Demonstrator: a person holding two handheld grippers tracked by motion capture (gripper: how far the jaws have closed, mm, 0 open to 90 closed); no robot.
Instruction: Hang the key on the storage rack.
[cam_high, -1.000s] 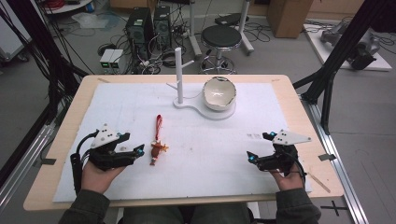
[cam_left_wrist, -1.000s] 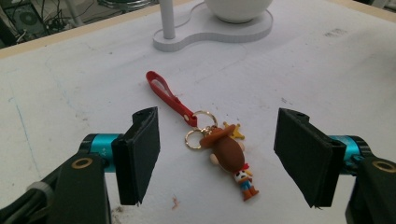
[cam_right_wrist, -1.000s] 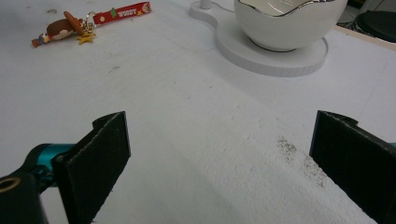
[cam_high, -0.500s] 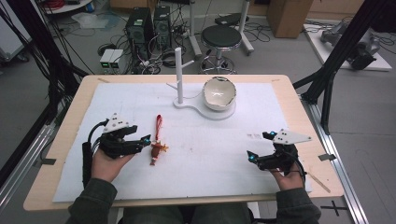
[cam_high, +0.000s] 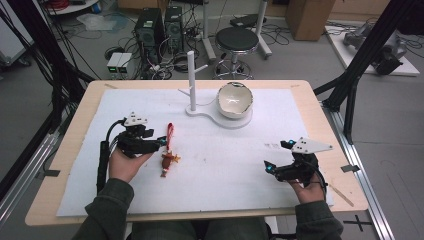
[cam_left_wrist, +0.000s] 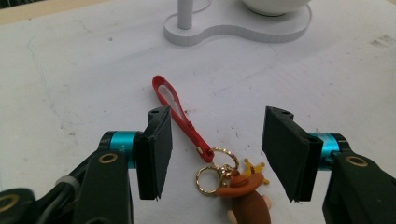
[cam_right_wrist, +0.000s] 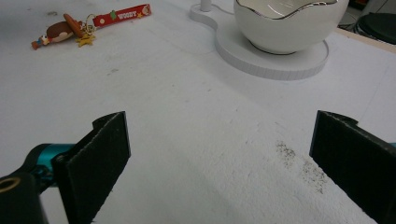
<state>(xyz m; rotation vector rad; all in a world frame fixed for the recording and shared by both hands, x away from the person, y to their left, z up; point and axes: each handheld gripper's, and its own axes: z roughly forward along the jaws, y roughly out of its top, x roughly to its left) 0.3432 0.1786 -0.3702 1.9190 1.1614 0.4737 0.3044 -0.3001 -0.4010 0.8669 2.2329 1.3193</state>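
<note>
From the high view, the person is sitting at the near edge of the table (cam_high: 65, 165), which is covered by a white sheet. The left gripper (cam_high: 161, 142) is lying low over the sheet at the left, its tips pointing right at the keychain (cam_high: 169, 150), which is resting flat just beside them. The keychain's red strap is running toward the far side and its small figure toward the near side. Farther off, near the middle, a white stand (cam_high: 192, 90) with an upright post and side peg is sharing its base with a white bowl (cam_high: 235, 100); the peg is likely where the strap's loop belongs. The right gripper (cam_high: 276, 156) is waiting at the near right, well apart from all of it, leaving the work to the other hand.

In the left gripper view, the jaws are standing spread, and they have just been closing. The red strap (cam_left_wrist: 180, 112), the gold rings (cam_left_wrist: 217, 170) and the brown figure (cam_left_wrist: 245, 198) are lying between the pads (cam_left_wrist: 156, 151) without being touched, so nothing is being pinched yet. The gripper is straddling the strap's lower end, probably to take it near the rings.

In the right gripper view, the jaws are gaping wide over bare sheet, holding nothing. The keychain (cam_right_wrist: 86, 25) is showing at the far left, the bowl (cam_right_wrist: 289, 23) at the far right.
</note>
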